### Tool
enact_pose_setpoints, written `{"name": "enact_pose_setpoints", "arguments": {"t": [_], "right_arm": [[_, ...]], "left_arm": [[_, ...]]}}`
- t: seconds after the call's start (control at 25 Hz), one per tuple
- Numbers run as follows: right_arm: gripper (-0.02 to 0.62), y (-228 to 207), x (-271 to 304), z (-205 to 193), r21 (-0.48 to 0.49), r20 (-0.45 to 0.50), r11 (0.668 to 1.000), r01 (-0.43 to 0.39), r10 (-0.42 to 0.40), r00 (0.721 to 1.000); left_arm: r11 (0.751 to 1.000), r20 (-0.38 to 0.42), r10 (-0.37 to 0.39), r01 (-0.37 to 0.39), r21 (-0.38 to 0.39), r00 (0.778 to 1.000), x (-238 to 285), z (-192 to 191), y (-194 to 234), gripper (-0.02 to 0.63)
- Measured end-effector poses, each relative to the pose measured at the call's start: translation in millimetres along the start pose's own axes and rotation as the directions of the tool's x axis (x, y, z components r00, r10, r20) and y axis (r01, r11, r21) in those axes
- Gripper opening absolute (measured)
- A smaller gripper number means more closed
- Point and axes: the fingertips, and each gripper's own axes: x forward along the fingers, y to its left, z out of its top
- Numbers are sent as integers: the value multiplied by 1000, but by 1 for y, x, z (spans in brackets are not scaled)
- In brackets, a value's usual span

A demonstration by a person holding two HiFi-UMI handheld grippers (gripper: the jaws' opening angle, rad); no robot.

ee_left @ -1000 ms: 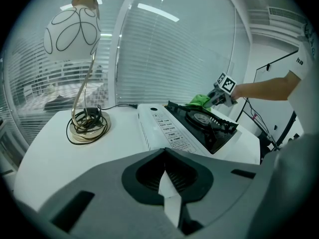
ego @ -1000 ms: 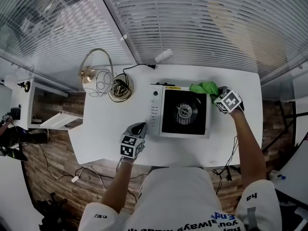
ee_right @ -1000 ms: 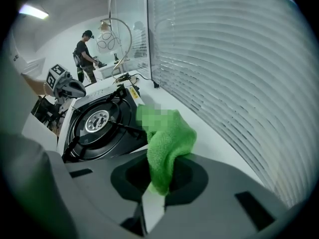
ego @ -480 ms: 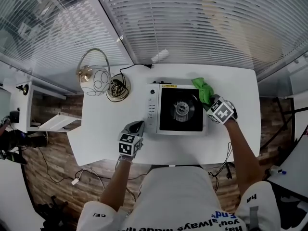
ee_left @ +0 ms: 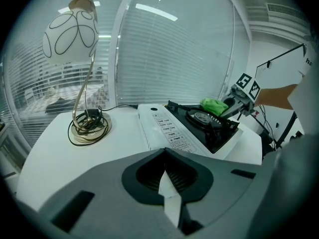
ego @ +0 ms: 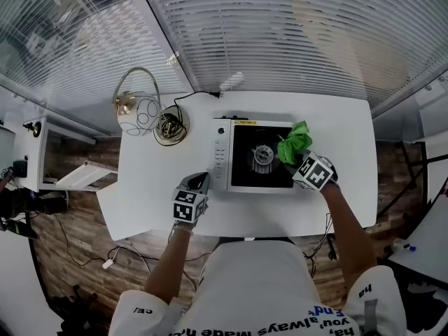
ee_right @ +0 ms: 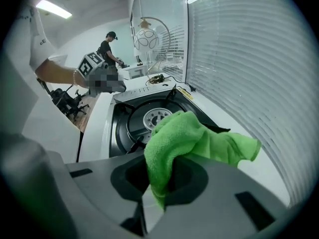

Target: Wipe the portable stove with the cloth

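Green cloth (ego: 294, 143), fuzzy terry, bunched into soft folds, pinched by one fold in the right gripper (ego: 301, 158), jaws clamped tight on it. Loose end spread over the right side of the stove (ego: 245, 170), just beside the round burner (ego: 263, 155); hard to tell whether touching the top. Square black cooktop in a white casing, with a strip of controls down its left edge, set mid-table (ego: 154, 180). Left gripper (ego: 199, 182) pressed together on nothing, low by the stove's near left corner. White globe lamp (ego: 138, 115) and coiled cord at the table's far left.
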Motion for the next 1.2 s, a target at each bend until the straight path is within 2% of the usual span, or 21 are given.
{"name": "enact_pose_setpoints", "arguments": {"t": [0.48,0.64,0.76,0.96,1.2], "right_arm": [[43,33,-12,-15,111,21,988,-108,106,994],[43,46,-30,-10,113,60,988,-106,99,993],[43,72,-37,-1,100,90,987,-122,113,990],[43,105,-19,4,70,74,987,-144,139,988],[43,118,7,3,35,17,992,-121,121,993]], "left_arm": [[1000,-4,8,-8,9,1000,1,-1,0,11],[1000,-1,6,-6,7,1000,0,0,-1,11],[1000,-2,5,-5,10,1000,0,-1,-1,11],[1000,-4,-1,1,16,1000,1,0,0,11],[1000,-1,-5,5,9,1000,2,-1,-1,11]]}}
